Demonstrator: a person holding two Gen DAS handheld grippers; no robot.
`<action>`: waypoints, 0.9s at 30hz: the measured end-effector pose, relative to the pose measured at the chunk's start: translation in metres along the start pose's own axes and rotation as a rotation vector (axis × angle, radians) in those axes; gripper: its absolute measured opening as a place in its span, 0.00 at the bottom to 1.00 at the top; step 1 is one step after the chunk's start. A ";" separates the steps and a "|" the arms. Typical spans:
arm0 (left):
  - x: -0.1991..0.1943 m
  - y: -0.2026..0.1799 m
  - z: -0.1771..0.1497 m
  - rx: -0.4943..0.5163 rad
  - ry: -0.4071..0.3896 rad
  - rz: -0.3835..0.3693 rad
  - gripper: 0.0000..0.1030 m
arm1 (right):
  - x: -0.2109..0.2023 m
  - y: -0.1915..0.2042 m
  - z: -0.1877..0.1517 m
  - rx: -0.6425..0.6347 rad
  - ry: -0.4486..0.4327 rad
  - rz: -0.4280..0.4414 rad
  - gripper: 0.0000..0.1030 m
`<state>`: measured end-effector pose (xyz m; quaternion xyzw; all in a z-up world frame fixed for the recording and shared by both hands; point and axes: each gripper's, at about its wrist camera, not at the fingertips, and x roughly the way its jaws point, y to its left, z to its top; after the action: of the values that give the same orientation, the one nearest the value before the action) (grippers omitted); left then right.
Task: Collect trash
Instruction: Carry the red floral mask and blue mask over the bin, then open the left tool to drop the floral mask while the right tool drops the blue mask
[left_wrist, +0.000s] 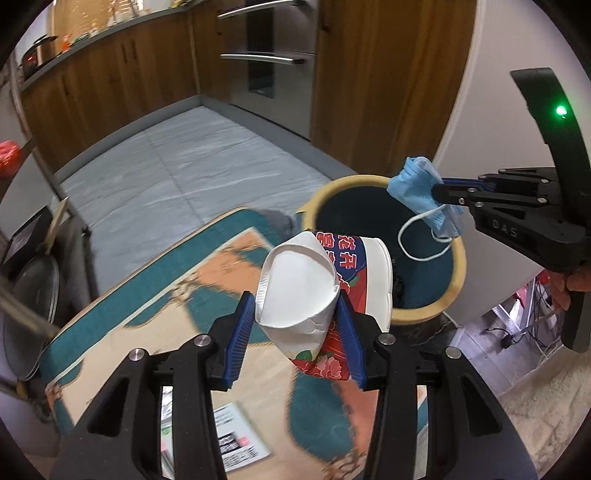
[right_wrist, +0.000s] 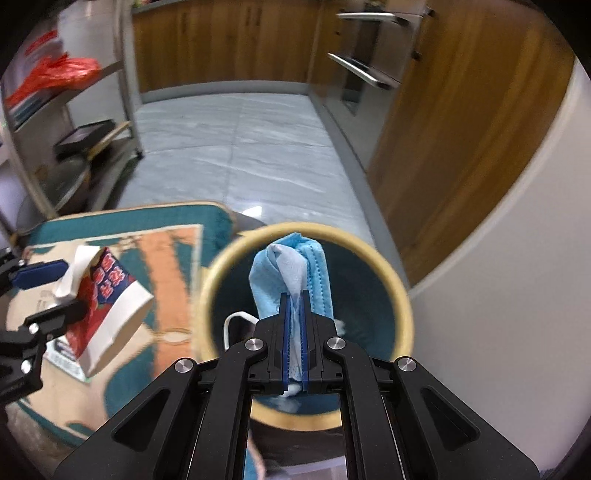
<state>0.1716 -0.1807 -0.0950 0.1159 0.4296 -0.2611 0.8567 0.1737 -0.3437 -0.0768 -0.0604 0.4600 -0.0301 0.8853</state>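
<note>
My left gripper (left_wrist: 297, 308) is shut on a crushed paper cup (left_wrist: 299, 291), white inside with a red and blue flowered print, held in the air just left of the bin. In the right wrist view that paper cup (right_wrist: 107, 306) hangs at the left in the left gripper (right_wrist: 70, 288). My right gripper (right_wrist: 294, 295) is shut on a folded blue face mask (right_wrist: 291, 273) directly above the mouth of the round trash bin (right_wrist: 400, 295). From the left wrist view, the face mask (left_wrist: 424, 192) with its white ear loop dangles from the right gripper (left_wrist: 439, 188) over the trash bin (left_wrist: 456, 280).
A teal and orange patterned rug (left_wrist: 166, 295) lies under the cup, with a printed leaflet (left_wrist: 236, 435) on it. Grey tiled floor (right_wrist: 240, 147) stretches to wooden cabinets (left_wrist: 110, 74) and a steel oven front (left_wrist: 273, 55). A metal shelf rack (right_wrist: 74, 122) with pans stands at the left.
</note>
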 end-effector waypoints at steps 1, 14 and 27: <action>0.004 -0.006 0.003 0.009 -0.001 -0.004 0.43 | 0.004 -0.007 -0.001 0.004 0.003 -0.017 0.06; 0.054 -0.053 0.023 0.054 -0.014 -0.061 0.44 | 0.032 -0.063 -0.014 0.141 0.068 -0.019 0.06; 0.073 -0.059 0.022 0.050 0.016 -0.063 0.55 | 0.035 -0.069 -0.011 0.180 0.072 0.014 0.06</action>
<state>0.1901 -0.2646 -0.1381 0.1258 0.4332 -0.2974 0.8414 0.1851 -0.4167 -0.1027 0.0235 0.4875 -0.0671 0.8702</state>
